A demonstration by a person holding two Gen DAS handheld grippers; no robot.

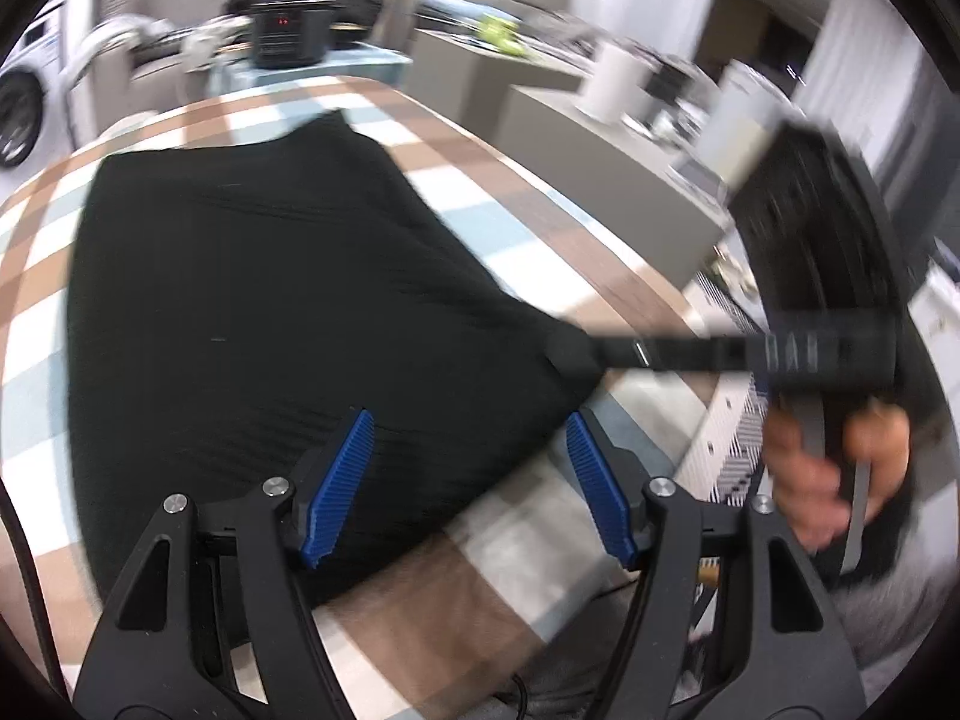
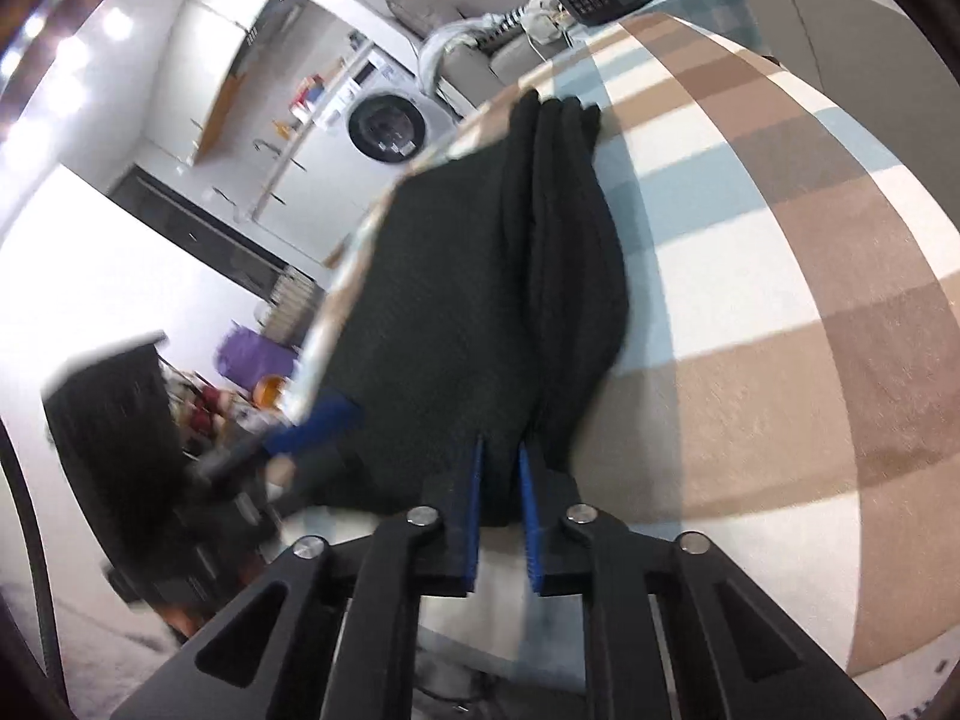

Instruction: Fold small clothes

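Observation:
A black knit garment point(image 1: 270, 300) lies spread on the checked tablecloth point(image 1: 510, 192). In the right wrist view the garment point(image 2: 468, 300) shows a lengthwise fold with bunched layers along its right side. My right gripper point(image 2: 501, 450) is shut on the garment's near edge, with fabric pinched between its blue pads. From the left wrist view the right gripper point(image 1: 567, 354) reaches in from the right to the garment's corner, held by a hand point(image 1: 840, 468). My left gripper point(image 1: 468, 420) hovers open above the garment's near edge with nothing between its pads. One of its blue pads point(image 2: 312, 423) shows blurred at the garment's left edge.
The tablecloth point(image 2: 750, 300) is brown, white and light blue. A black device with a red display point(image 1: 288, 30) stands past the table's far end. A washing machine point(image 2: 390, 126) is at the back. A grey counter with a white roll point(image 1: 612, 84) runs along the right.

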